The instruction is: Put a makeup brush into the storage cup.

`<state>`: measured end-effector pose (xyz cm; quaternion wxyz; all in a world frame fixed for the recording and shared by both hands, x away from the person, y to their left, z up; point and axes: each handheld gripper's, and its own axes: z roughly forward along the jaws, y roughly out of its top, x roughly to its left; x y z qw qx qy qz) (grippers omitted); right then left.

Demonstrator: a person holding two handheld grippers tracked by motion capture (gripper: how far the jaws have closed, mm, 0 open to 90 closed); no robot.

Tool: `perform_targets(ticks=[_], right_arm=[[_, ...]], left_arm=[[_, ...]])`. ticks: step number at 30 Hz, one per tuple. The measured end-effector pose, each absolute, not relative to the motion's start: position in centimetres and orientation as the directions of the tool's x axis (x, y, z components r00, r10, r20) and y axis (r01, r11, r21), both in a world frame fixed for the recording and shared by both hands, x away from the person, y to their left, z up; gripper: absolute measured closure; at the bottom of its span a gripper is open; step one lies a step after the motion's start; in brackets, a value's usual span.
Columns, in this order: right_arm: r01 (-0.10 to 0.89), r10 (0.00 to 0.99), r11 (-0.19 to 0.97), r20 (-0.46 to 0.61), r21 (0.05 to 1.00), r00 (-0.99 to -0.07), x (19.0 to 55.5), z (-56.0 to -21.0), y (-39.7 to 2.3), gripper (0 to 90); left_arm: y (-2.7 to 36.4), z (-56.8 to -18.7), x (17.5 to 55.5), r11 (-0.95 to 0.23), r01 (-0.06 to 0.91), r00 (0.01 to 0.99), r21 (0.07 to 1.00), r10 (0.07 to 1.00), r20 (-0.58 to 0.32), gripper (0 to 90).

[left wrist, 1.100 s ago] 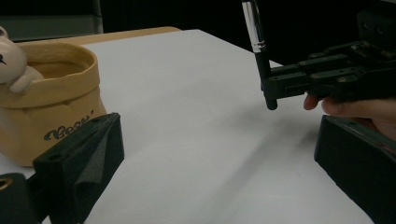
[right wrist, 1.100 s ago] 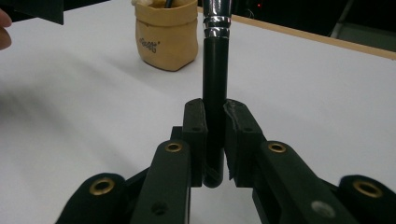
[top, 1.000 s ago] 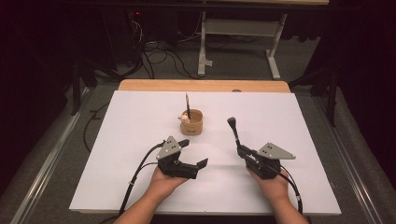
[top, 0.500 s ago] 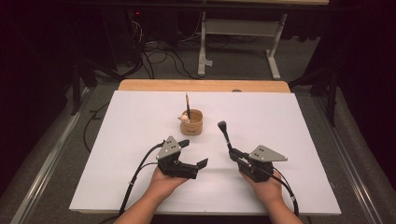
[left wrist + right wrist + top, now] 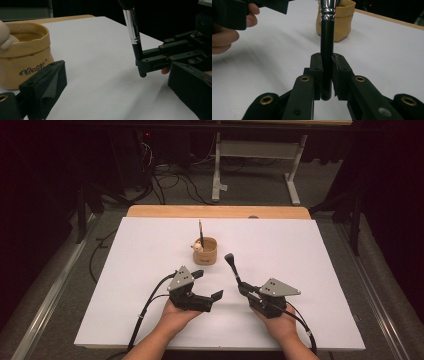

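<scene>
Right gripper [image 5: 243, 287] clamped on makeup brush [image 5: 233, 268] low on handle, head up, just right of tan pouch [image 5: 205, 251]; left gripper [image 5: 207, 285] released, idle beside it; keep brush upright, lift above rim, then lower in slowly.

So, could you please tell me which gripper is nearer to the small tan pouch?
Left. The left gripper sits just in front of the tan pouch, jaws open. The right gripper, clamped on a makeup brush, is farther off to the pouch's right.
</scene>
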<state>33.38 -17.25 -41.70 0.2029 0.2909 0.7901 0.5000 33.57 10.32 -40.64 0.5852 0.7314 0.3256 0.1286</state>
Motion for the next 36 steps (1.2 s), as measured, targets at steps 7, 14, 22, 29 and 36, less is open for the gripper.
perform_targets(ticks=[7,14,22,29,36], right_arm=[[0.246,0.646,0.336,-0.032,0.909,-0.763,33.0,-41.7,-16.5,81.8],[0.239,0.624,0.351,-0.036,0.906,-0.78,32.8,-41.8,-15.8,81.8],[0.232,0.605,0.357,-0.035,0.905,-0.795,32.4,-41.9,-15.0,81.8],[0.216,0.589,0.366,-0.045,0.905,-0.807,32.2,-41.9,-14.6,81.8],[0.207,0.573,0.375,-0.05,0.904,-0.818,32.1,-42.0,-14.4,81.8]], left_arm=[[10.3,-40.7,33.6,-0.105,0.326,0.755,0.939,0.626,-0.192,3.4],[10.3,-40.7,33.6,-0.103,0.328,0.757,0.939,0.623,-0.197,3.7],[10.2,-40.7,33.5,-0.097,0.331,0.759,0.939,0.618,-0.204,3.9],[10.2,-40.7,33.5,-0.091,0.332,0.761,0.939,0.614,-0.21,4.3],[10.2,-40.6,33.5,-0.082,0.334,0.763,0.939,0.608,-0.218,5.1]])
